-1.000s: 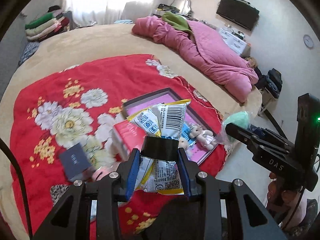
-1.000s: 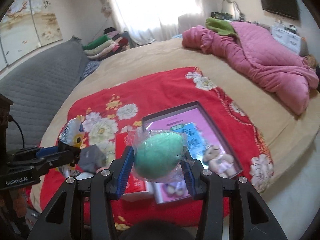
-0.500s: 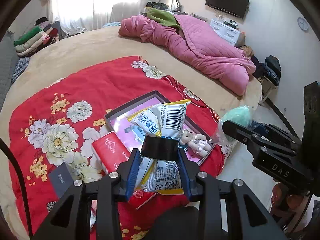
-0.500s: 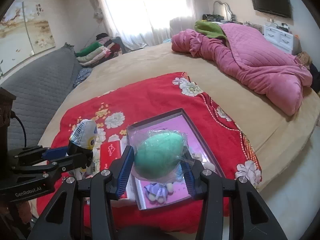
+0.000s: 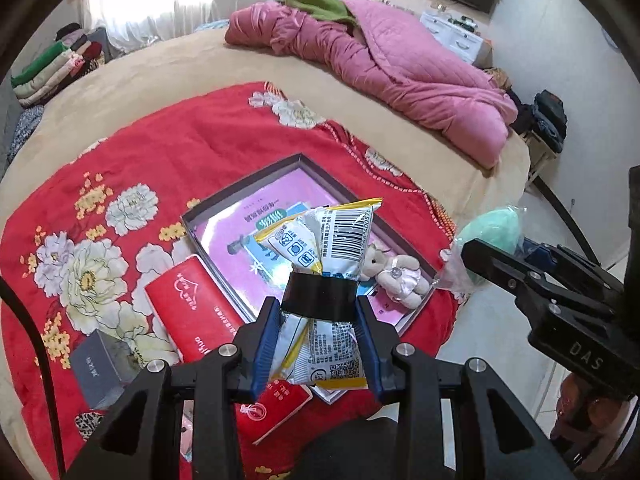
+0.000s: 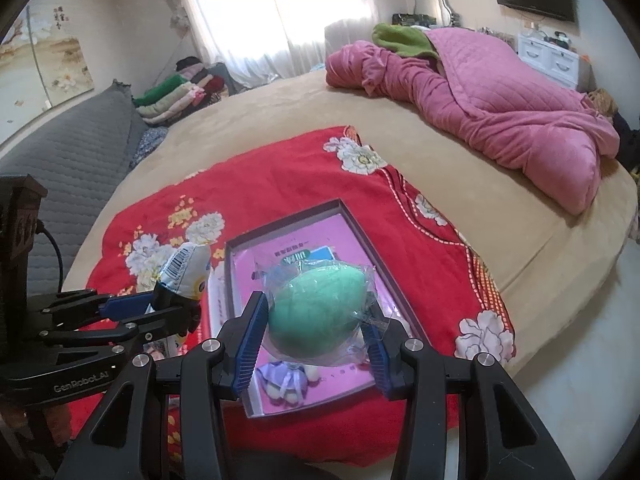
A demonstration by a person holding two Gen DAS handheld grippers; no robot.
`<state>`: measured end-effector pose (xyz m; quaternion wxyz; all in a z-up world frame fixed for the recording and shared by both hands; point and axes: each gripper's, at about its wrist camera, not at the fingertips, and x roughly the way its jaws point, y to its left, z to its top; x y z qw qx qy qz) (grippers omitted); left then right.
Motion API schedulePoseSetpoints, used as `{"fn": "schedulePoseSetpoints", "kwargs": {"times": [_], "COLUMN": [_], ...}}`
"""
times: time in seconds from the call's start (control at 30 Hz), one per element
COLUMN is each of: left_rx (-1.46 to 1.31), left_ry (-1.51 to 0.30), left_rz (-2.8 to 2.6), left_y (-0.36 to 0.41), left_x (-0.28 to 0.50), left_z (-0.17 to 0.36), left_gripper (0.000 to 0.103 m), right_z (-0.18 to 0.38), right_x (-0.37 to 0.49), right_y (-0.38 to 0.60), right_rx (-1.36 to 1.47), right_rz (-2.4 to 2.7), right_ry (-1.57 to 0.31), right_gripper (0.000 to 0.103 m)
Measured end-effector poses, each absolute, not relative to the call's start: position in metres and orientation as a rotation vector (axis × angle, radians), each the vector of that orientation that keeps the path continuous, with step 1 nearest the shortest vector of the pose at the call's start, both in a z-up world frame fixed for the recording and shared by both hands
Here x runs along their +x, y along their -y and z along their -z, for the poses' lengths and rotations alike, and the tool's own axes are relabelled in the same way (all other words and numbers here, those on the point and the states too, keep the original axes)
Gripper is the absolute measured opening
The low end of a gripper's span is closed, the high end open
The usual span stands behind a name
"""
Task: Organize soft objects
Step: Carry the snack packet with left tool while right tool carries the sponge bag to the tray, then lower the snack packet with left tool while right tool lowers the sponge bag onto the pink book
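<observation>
We see a white snack packet (image 5: pixel 320 276) with yellow edging, a barcode and a black band around its middle, clamped between the blue pads of the left gripper (image 5: pixel 318 344). A mint-green, egg-shaped sponge (image 6: pixel 316 314) sealed in crinkled clear wrap sits squeezed in the right gripper (image 6: pixel 314 344). Both hang above a shallow grey-rimmed tray (image 6: pixel 362 224) with a pink printed floor, which lies on a red floral blanket (image 5: pixel 180 148). Inside the tray, at 4 o'clock of the packet, lies a small plush bear (image 5: pixel 396 274). A red wallet (image 5: pixel 192 304) lies at 9 o'clock, just beside the tray.
</observation>
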<state>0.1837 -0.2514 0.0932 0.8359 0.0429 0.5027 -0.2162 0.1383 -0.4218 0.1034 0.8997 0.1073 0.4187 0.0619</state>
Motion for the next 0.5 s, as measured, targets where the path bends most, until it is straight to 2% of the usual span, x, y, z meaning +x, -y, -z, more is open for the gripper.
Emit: {"fn": "schedulePoseSetpoints", "kwargs": {"times": [0.5], "left_rx": [0.170], "left_ry": [-1.209], "left_rz": [0.380], "left_y": [0.273], "left_x": [0.223], "left_z": [-0.022], "left_gripper": [0.038], "right_z": [-0.040], "right_x": [0.156], "right_y": [0.417], "right_rx": [0.194], "right_rz": [-0.141], "right_ry": [-1.002], "right_gripper": [0.048]}}
